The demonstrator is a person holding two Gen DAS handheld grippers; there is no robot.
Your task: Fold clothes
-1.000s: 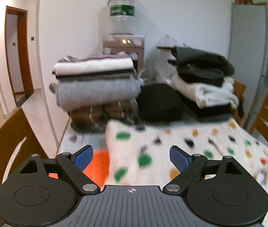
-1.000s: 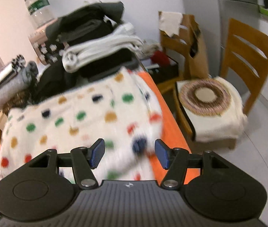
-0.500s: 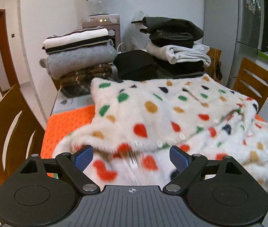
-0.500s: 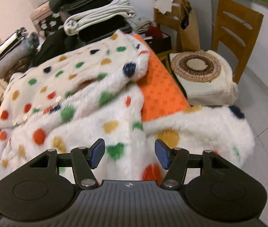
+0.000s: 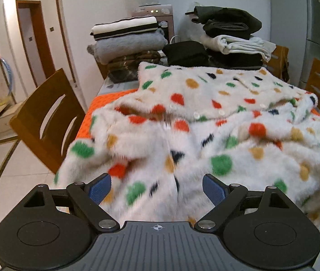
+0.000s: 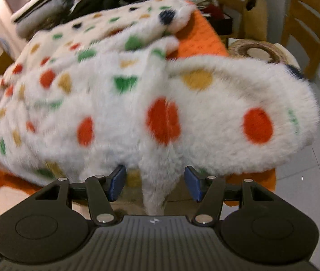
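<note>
A fluffy white garment with coloured dots point(image 5: 205, 117) lies rumpled over the orange-covered table point(image 5: 105, 99), its near edge hanging over the table's front. My left gripper point(image 5: 156, 186) is open wide just in front of that hanging edge, and its blue pads point(image 5: 99, 186) touch no cloth. In the right wrist view the same garment point(image 6: 160, 103) fills the picture, with one rounded sleeve point(image 6: 250, 113) sticking out to the right. My right gripper point(image 6: 155, 184) is open under the garment's edge. A hanging flap of white fleece point(image 6: 157, 192) sits between its jaws, apart from the pads.
Stacks of folded clothes point(image 5: 126, 43) point(image 5: 230, 38) and a water dispenser point(image 5: 151, 4) stand at the table's far end. A wooden chair point(image 5: 47, 122) is at the left side. On the right a chair point(image 6: 309, 22) and a seat with a round woven cushion point(image 6: 257, 52).
Both grippers have pulled back toward the near table edge and dropped lower. The garment now looms larger in both views, and a flap of it has come between the right jaws.
</note>
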